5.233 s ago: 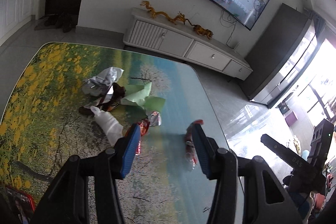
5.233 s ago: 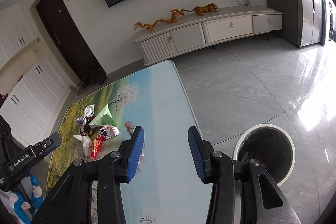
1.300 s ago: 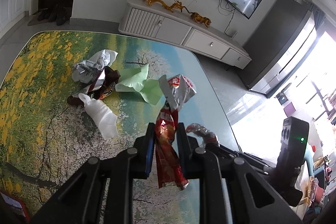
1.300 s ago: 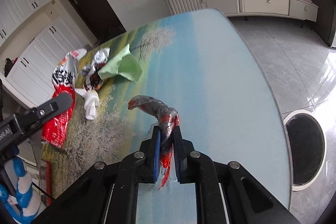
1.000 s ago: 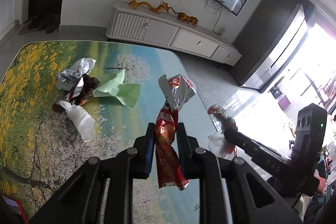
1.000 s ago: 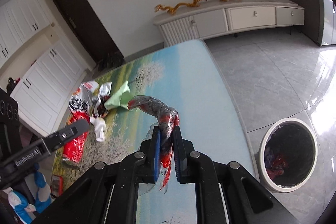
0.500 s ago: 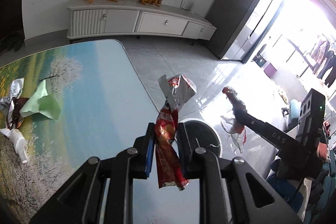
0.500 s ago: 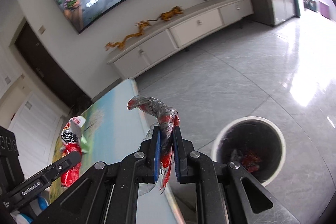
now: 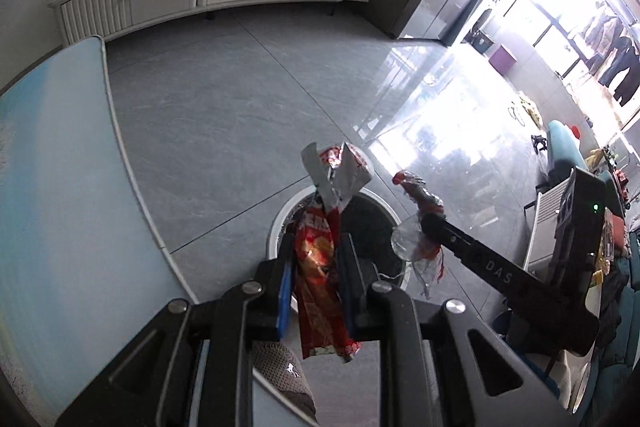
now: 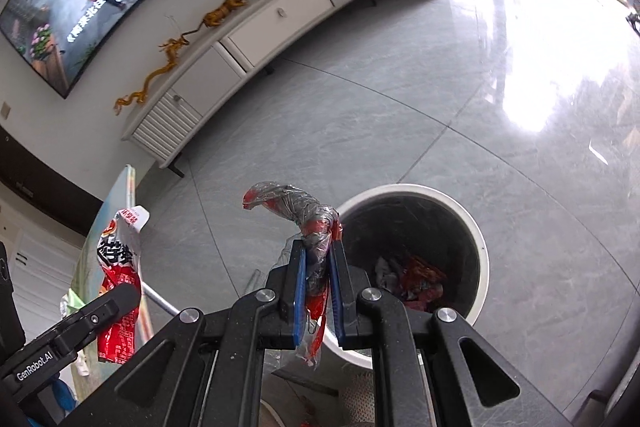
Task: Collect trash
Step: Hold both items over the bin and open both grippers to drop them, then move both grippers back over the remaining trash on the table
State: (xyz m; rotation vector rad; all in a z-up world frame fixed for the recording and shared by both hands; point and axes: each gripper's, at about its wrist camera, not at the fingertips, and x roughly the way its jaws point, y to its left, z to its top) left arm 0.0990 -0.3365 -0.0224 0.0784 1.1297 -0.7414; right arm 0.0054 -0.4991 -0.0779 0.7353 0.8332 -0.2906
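Left gripper (image 9: 314, 269) clamped on a crinkled red foil snack bag (image 9: 320, 267). Right gripper (image 10: 318, 279) pinches a twisted clear-and-red plastic wrapper (image 10: 308, 223). Round white-rimmed bin (image 10: 478, 247) sits lower centre.

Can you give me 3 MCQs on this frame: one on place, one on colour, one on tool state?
1. Where does the trash bin stand?
A. on the table
B. on the grey floor beside the table
C. on the TV cabinet

2. What colour is the bin's rim?
A. white
B. blue
C. green

3. What is the state of the left tool?
A. open and empty
B. shut on a red snack wrapper
C. shut on a white tissue

Answers:
1 B, the bin sits on the floor tiles past the table edge.
2 A, a white ring surrounds the dark inside, where some trash already lies.
3 B, its pads pinch the red snack wrapper above the bin; the right tool likewise grips a crumpled plastic wrapper.
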